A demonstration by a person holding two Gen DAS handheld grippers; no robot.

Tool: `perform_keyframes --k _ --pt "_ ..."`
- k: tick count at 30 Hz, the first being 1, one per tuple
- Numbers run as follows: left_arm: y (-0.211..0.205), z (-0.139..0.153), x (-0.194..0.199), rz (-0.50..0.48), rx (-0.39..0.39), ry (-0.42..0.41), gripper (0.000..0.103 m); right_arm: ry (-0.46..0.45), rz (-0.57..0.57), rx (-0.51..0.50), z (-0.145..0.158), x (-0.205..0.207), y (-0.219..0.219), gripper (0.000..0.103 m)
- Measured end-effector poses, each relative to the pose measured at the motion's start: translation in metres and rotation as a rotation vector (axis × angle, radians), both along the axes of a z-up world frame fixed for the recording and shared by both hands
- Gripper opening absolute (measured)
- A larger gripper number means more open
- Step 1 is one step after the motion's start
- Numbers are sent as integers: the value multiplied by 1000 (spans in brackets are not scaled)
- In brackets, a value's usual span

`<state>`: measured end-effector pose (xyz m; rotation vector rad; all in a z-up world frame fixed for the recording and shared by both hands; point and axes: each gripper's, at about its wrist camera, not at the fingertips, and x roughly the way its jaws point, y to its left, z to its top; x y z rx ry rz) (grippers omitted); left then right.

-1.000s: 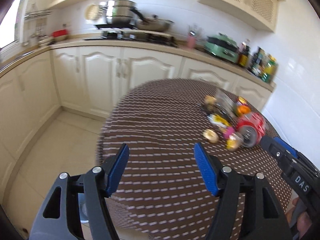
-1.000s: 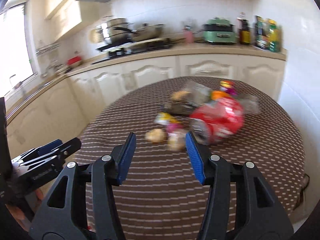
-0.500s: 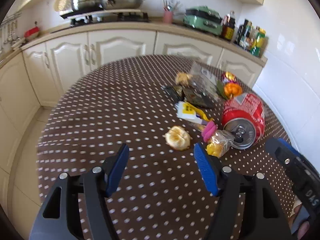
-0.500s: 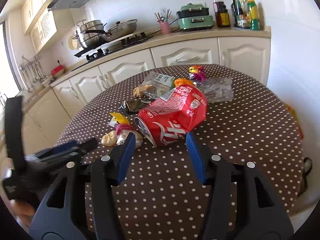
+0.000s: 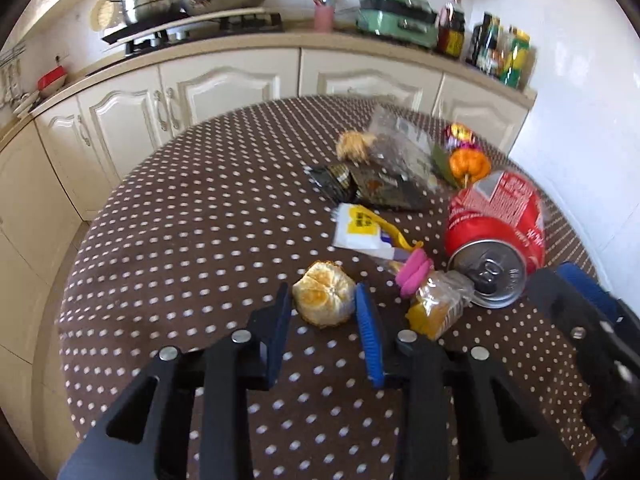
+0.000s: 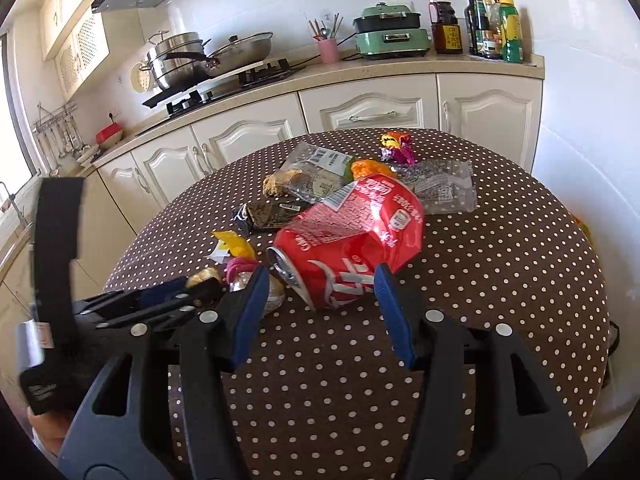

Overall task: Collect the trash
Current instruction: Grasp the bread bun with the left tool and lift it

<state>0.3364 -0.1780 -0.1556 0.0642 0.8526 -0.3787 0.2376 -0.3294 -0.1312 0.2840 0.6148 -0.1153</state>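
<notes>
Orange peel (image 5: pixel 325 299) lay on dotted table (image 5: pixel 192 240), between your left gripper (image 5: pixel 323 312) pads, seemingly touching; grip unclear. Crushed red can (image 6: pixel 352 236) lay beside it, your right gripper (image 6: pixel 320 300) spread wide astride it, holding nothing.

My left gripper (image 5: pixel 323 312) is black plastic with triangular cut-outs, silver rivets and ribbed blue fingers (image 5: pixel 368 328). My right gripper (image 6: pixel 320 300) matches it; small white lettering marks the left gripper's body beside it.
</notes>
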Motion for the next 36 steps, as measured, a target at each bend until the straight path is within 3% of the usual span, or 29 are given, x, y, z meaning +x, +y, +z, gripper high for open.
perform_keyframes --k 12,21,22,23,24,31,32,33,34,36 --pt "61 16 -24 85 -47 -55 32 49 116 -46 -3 23 56 54" --pt "85 20 -27 105 -82 -60 32 198 124 -32 -23 68 63 54" --pt "87 21 -27 105 -84 -61 32 220 140 10 -27 73 61 51" --pt "90 21 -28 107 -85 -63 32 223 134 16 -28 75 59 33" --pt "91 21 -29 108 -85 -65 32 220 125 9 -27 75 59 25" --pt "106 21 -33 135 -83 -70 32 200 131 -8 -24 74 64 23" --pt "109 21 -33 140 -85 -70 32 193 134 2 -24 73 64 32" --pt "111 21 -33 146 -85 -68 32 192 130 1 -24 72 65 62" --pt "114 20 -32 152 -87 -66 32 196 121 -16 -23 73 68 69" --pt "119 19 -30 164 -92 -61 32 188 127 -33 -21 75 72 69"
